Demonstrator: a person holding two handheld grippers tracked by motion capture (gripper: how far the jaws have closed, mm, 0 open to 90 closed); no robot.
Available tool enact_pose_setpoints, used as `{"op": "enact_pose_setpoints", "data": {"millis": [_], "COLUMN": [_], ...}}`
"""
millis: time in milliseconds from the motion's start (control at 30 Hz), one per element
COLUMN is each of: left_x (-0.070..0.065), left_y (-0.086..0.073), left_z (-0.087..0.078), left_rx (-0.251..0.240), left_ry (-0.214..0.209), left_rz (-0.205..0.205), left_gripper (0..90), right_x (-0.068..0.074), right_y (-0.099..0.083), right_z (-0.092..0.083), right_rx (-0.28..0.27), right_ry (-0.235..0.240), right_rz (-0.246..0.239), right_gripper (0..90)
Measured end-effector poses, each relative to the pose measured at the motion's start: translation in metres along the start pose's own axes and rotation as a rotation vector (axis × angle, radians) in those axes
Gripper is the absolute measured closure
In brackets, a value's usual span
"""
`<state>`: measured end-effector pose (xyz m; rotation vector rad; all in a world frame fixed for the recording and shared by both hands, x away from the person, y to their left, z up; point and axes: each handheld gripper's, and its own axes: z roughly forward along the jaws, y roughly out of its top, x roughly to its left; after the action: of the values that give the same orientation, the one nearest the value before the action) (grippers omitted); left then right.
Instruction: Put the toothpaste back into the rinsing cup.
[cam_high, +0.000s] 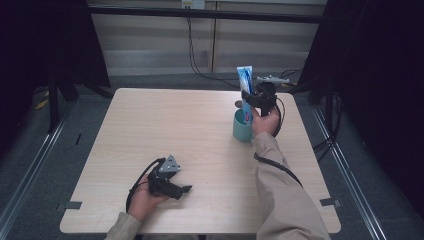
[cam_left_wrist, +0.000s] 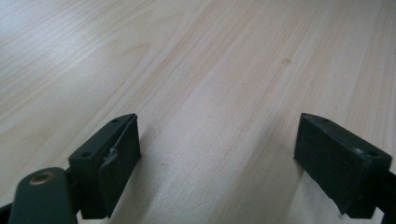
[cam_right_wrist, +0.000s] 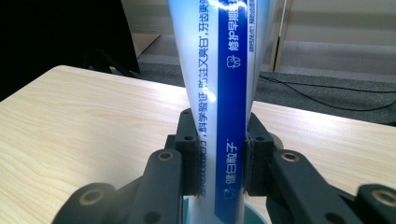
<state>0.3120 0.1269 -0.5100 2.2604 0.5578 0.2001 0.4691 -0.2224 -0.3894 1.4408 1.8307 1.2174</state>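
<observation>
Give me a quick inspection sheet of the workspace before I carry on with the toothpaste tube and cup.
Surface: pale wooden table, bare apart from the job's things.
Job's things: blue-and-white toothpaste tube upright, lower end in the teal cup.
Clutter: nothing seen.
Grippers: right gripper shut on the tube; left gripper open, empty, resting low on the table.
Cables: one trails from each gripper; black leads on the floor beyond the table.
Surroundings: dark curtains, grey floor, panelled wall.

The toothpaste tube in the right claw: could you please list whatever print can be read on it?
Toothpaste tube, white strip: Chinese print running lengthwise, roughly "防蛀又爽口".
Blue strip: "修护早晚" beside a small tooth sign.
Blue strip, lower: "健白敏子", uncertain.
Print at the tube's top: cut off, unreadable.
</observation>
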Motion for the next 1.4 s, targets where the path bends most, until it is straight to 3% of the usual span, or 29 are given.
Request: {"op": "enact_pose_setpoints", "data": {"millis": [1400], "left_x": [0.0], "left_y": [0.0], "left_z": [0.0], "left_rx": [0.002], "left_ry": [0.001], "left_rz": [0.002], "left_gripper": [14.1], "right_x": [-0.003], "right_y": [-0.029], "right_z": [-0.001], "right_rx": [0.069], "right_ry": [0.016], "right_rz": [-0.009], "right_gripper": [71.7]}}
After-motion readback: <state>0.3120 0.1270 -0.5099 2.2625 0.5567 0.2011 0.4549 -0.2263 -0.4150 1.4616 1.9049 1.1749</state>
